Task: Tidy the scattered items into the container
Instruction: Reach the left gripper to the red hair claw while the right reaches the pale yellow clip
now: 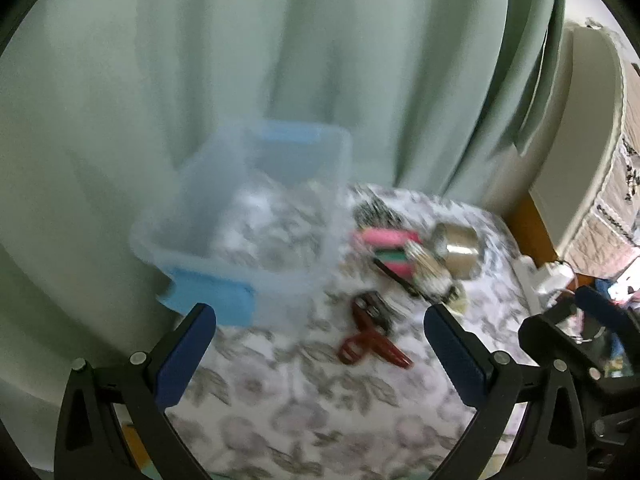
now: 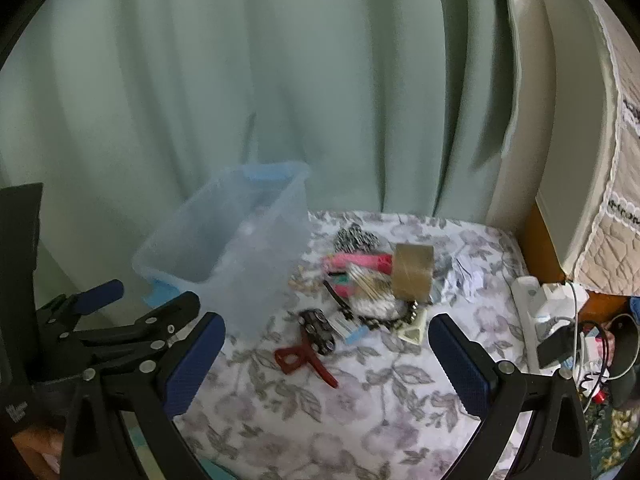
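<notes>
A clear plastic container point(image 2: 224, 236) with blue handles stands at the left of a floral-covered table; it also shows blurred in the left wrist view point(image 1: 240, 232). To its right lies a heap: a roll of brown tape point(image 2: 413, 274), pink and green sponges point(image 2: 356, 264), cotton swabs point(image 2: 372, 288), a red tool point(image 2: 306, 358), a small black toy car point(image 2: 318, 332) and a zebra-patterned item point(image 2: 356, 240). My left gripper point(image 1: 320, 340) is open above the red tool point(image 1: 372, 340). My right gripper point(image 2: 326, 346) is open and empty in front of the heap. The left gripper also shows at the left of the right wrist view point(image 2: 148, 300).
A green curtain point(image 2: 240, 80) hangs behind the table. A white power strip point(image 2: 536, 312) with plugs and cables lies at the right table edge. A white headboard and quilted cover point(image 2: 592, 160) stand at the right. Crumpled paper point(image 2: 468, 276) lies beside the tape.
</notes>
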`<state>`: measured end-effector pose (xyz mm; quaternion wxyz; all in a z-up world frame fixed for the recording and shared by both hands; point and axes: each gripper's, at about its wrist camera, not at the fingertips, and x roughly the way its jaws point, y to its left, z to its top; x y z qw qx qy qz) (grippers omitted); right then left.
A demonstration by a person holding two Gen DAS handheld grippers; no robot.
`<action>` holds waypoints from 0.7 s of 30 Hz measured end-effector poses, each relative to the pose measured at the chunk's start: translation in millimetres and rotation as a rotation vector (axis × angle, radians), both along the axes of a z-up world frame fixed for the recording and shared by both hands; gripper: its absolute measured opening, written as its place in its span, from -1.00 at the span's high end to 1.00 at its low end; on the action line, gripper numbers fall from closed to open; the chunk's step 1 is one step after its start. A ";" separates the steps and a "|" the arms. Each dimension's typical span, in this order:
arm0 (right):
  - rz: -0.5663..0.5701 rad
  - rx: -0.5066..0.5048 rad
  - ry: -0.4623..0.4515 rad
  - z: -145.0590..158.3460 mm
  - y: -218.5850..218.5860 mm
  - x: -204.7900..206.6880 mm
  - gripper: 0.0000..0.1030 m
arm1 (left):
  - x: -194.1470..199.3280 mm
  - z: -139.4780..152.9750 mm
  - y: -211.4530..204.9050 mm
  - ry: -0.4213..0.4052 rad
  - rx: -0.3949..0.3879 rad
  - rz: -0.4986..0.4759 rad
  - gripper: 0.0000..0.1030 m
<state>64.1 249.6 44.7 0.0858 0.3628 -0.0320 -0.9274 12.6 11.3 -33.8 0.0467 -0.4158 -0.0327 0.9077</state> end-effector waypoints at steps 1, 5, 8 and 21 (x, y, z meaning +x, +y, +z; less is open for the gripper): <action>-0.014 0.007 -0.012 -5.4 3.6 -0.3 -1.00 | -2.2 -6.4 2.4 -0.020 0.015 -0.005 -1.00; -0.029 -0.010 -0.056 -24.0 17.3 -2.7 -1.00 | -7.3 -28.2 16.7 -0.070 0.046 -0.036 -1.00; -0.030 -0.003 -0.088 -37.6 24.5 -5.6 -1.00 | -12.7 -42.8 25.1 -0.106 0.057 -0.061 -1.00; -0.043 -0.030 -0.259 -99.5 45.0 -24.1 -1.00 | -29.8 -96.8 42.5 -0.250 0.015 -0.101 -1.00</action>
